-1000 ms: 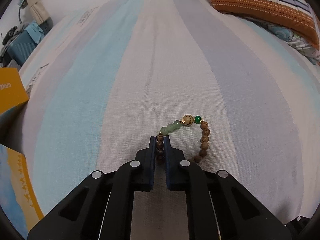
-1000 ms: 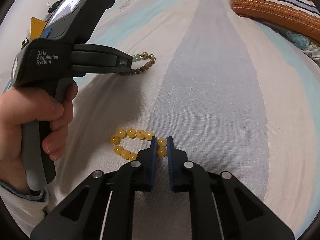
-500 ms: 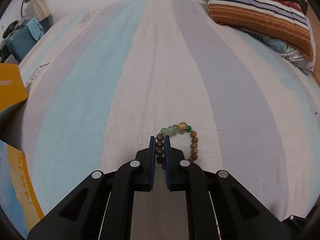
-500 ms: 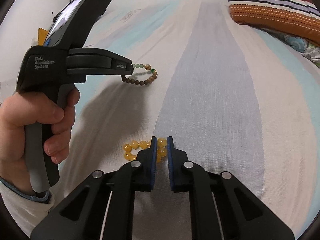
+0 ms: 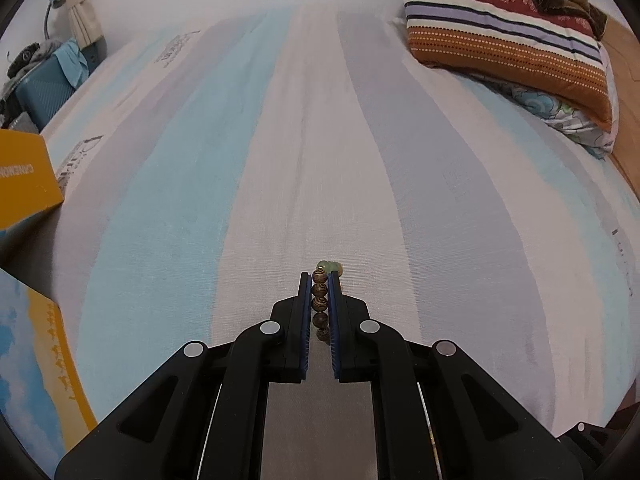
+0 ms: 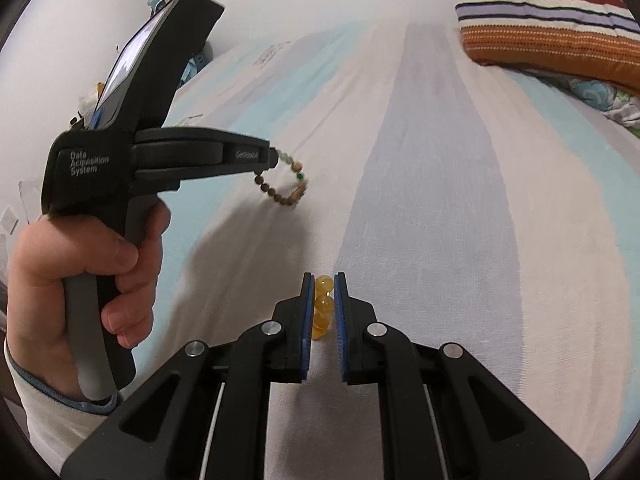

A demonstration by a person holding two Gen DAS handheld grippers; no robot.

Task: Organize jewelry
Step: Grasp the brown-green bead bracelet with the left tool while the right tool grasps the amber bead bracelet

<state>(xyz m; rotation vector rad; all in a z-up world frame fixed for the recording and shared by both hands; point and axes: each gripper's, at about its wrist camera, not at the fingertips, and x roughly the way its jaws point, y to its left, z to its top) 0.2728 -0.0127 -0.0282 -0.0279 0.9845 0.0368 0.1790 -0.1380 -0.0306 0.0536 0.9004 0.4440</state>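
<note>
The left gripper (image 5: 320,280) is clamped on a wooden-bead bracelet (image 5: 320,304) above the striped bedsheet (image 5: 248,168). A striped pillow (image 5: 508,44) lies at the bed's far right corner; a yellow box (image 5: 24,176) sits at its left edge.

Black gripper (image 6: 322,280), blue pads, apparently white sleeve (image 6: 44,420)

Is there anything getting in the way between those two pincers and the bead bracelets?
Nothing visible. The left gripper is already shut on the wooden bead bracelet, which hangs from it above the striped bedsheet. The right gripper is shut on the yellow bead bracelet.
</note>
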